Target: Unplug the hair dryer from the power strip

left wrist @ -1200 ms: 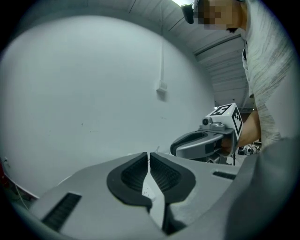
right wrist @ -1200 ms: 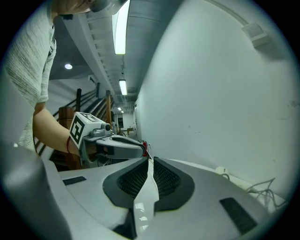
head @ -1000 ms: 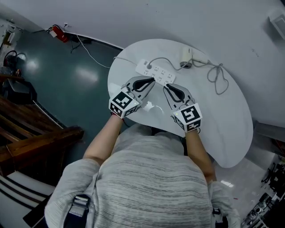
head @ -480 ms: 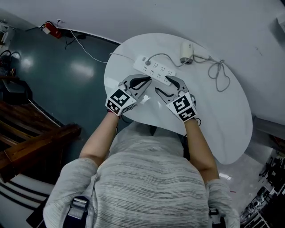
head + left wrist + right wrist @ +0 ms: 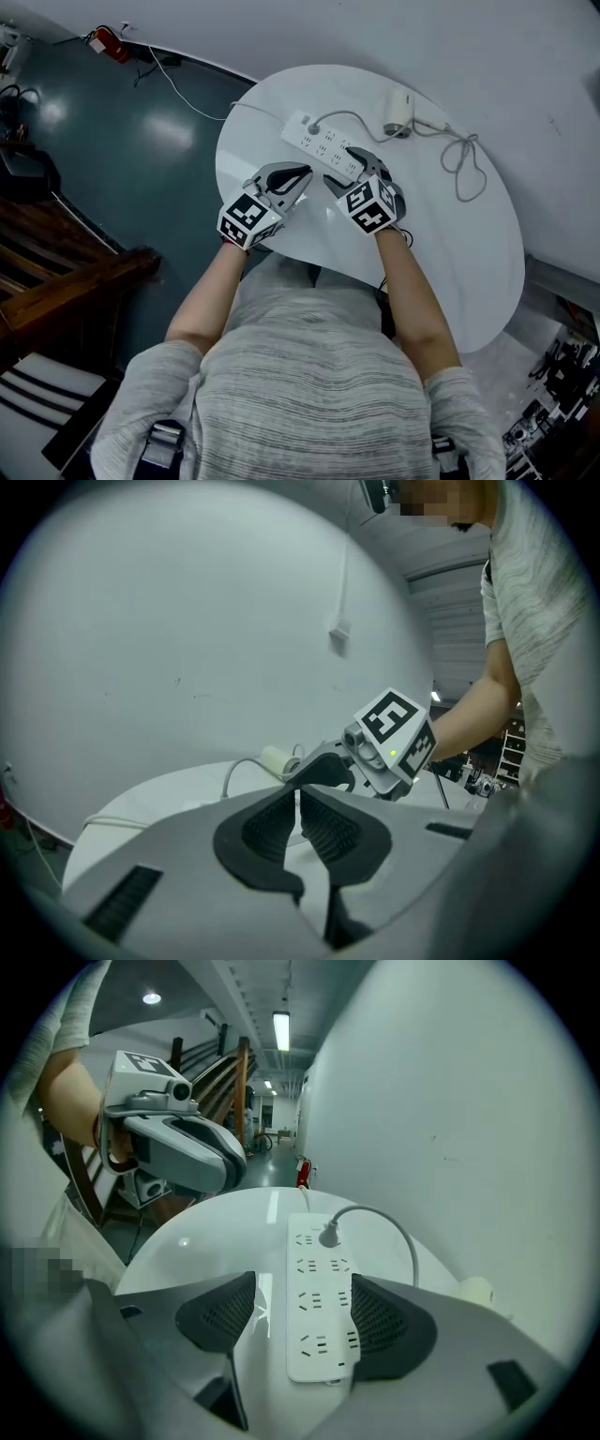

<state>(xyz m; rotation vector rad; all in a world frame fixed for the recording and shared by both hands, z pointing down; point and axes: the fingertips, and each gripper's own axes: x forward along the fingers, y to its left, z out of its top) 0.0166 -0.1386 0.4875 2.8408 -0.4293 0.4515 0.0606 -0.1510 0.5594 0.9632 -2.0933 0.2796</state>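
My right gripper [image 5: 305, 1286] has just been opening, and its jaws now stand wide apart over the near end of the power strip [image 5: 320, 1299]. The strip lies between them, but the pads [image 5: 217, 1314] do not press on it yet. My left gripper [image 5: 300, 801] has its jaws pressed together with nothing between them, and it hangs just beside the right one, above the table [image 5: 450, 246].

The hair dryer [image 5: 398, 112] lies beyond the strip, near the wall. Its plug [image 5: 328, 1236] sits in a socket at the far end of the strip.

I think the step now is to fix the strip. I should close on its two long sides, low and square, so it cannot lift. Then the plug must be taken by its body (not by the cord [image 5: 382, 1217]) and pulled straight out.

The strip is a long, flat bar of white glossy plastic with rounded corners, probably slippery. The plug is small and round, the cord grey and bending softly. My pads are black and finely ribbed. The table is round, white and shiny.
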